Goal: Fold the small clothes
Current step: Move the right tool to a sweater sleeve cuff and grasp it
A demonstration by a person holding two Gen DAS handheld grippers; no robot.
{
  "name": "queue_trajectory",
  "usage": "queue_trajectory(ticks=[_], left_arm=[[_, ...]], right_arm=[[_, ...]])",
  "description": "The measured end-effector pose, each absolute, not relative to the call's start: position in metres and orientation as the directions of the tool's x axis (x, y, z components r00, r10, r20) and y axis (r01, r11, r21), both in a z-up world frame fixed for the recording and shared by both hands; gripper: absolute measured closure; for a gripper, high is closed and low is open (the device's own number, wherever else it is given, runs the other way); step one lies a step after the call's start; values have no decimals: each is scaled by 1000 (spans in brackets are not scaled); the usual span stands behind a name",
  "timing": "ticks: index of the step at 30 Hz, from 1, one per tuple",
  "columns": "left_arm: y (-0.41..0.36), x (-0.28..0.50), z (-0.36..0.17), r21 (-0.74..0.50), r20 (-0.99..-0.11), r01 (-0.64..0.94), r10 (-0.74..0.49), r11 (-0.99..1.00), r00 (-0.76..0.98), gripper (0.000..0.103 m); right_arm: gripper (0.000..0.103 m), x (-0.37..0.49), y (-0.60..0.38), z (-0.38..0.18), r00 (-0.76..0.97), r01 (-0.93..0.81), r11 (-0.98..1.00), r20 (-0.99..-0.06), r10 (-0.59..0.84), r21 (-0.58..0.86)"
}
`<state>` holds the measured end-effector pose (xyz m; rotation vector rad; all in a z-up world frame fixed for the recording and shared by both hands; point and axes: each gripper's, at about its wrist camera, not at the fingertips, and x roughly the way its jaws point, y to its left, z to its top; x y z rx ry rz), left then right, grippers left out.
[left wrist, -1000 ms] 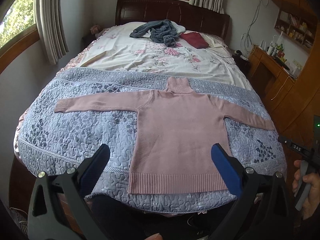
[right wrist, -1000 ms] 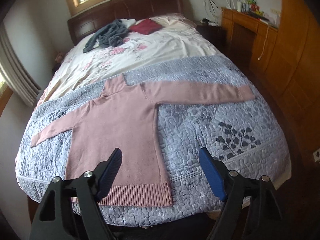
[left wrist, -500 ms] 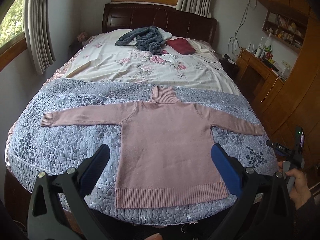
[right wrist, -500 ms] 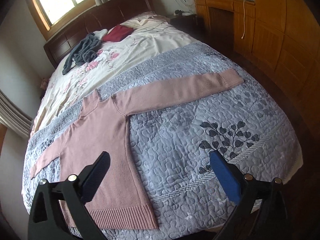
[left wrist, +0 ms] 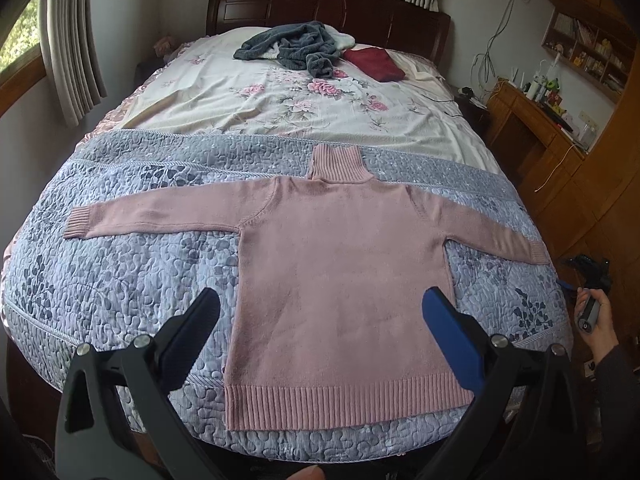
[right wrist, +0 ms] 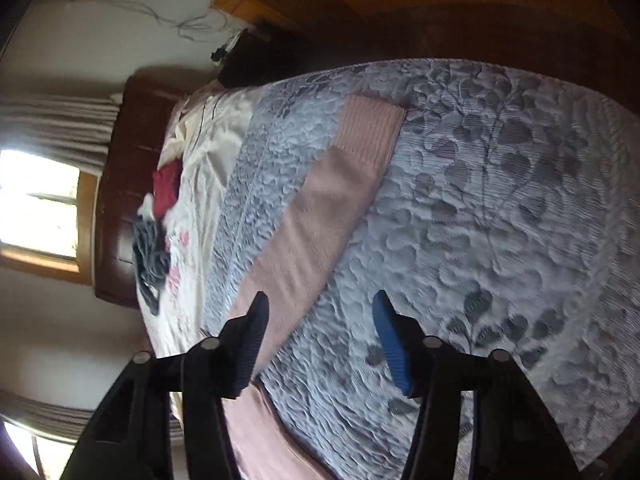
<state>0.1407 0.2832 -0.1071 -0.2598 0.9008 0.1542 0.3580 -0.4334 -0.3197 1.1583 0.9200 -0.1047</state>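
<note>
pink turtleneck sweater spread flat and face up across the grey quilted bedspread at the foot of the bed, both sleeves stretched out sideways, ribbed collar toward the headboard, ribbed hem close to the near edge of the mattress. above the hem, left gripper hovering with jaws spread wide, one black finger over the quilt left of the sweater body, one blue finger over its right side, nothing between them and no contact with the fabric. at the right edge of the left wrist view, a hand wrapped round a grey handle just beyond the bed corner, near the right cuff. in the right wrist view, camera rolled sideways and somewhat blurred: right gripper also spread apart and empty, held just above the outstretched right sleeve, black finger over the pink knit, blue finger over the quilt beside it; touching or not, cannot tell. farther up the bed, on the floral sheet, a crumpled dark grey garment and a folded dark red cloth near the dark wooden headboard.
</note>
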Motion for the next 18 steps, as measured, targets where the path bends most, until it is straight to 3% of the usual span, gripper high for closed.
queue_trajectory(ticks=[6,18], left_arm=[[284,169,-132,-175,-806,-243,3,954,592,3],[305,223,-191,-316,-832,-273,-127,908,541,3]], right_arm=[[62,403,-480,-369,693,559,287,-629,352,778],[62,465,-495,-418,656,607,329,-690,306,723]])
